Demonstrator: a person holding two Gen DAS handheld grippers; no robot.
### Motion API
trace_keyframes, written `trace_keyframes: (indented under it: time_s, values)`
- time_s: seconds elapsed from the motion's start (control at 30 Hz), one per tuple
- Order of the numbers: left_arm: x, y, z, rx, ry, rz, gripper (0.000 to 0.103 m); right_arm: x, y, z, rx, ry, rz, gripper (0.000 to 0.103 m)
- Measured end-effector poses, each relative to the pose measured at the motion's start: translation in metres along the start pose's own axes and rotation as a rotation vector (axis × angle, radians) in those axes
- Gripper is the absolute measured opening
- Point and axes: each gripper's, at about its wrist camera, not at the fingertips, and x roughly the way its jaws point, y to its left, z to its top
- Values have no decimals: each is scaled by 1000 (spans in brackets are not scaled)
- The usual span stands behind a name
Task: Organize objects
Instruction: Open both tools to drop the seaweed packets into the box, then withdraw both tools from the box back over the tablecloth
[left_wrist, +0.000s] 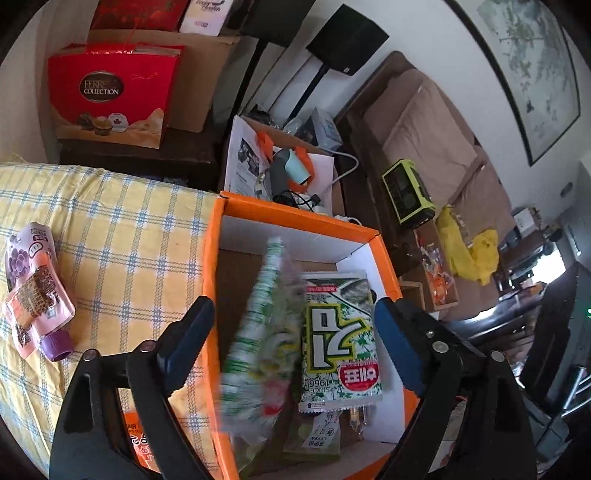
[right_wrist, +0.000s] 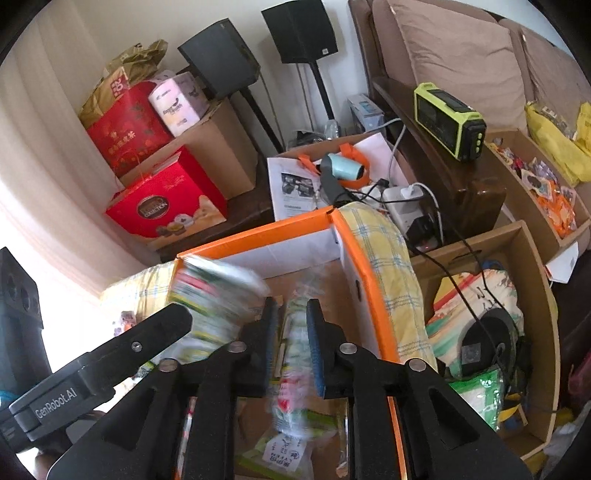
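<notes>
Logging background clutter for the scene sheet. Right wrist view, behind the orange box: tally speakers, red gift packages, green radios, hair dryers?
Black speakers: 2
Red gift packages: 2
Green radio: 1
Blue hair dryer: 1
Total: 6

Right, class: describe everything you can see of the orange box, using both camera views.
The orange box is an open-topped cardboard carton, orange outside and along its rims, white on its inner walls, with a brown floor. It sits upright on the yellow checked cloth, which also drapes against one outer wall. Inside lie snack packets, including a green-and-white seaweed packet. The left gripper hangs open above it.
</notes>
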Motion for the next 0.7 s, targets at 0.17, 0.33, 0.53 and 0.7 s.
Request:
trace_keyframes:
  time_s: [0.17, 0.33, 0.53, 0.7]
  values:
    - [-15, -2, -1, 43, -20, 33, 88, -16, 1, 0, -32, -28, -30, 32]
    - [-40, -3, 4, 125, -73, 96, 96, -35, 11, -1, -92, -86, -71, 83]
    - [-64, 1, 6, 207, -121, 170, 100, -46, 24, -2, -142, -109, -90, 88]
    - [-78, 3, 3, 273, -149, 219, 103, -50, 36, -3, -178, -115, -95, 102]
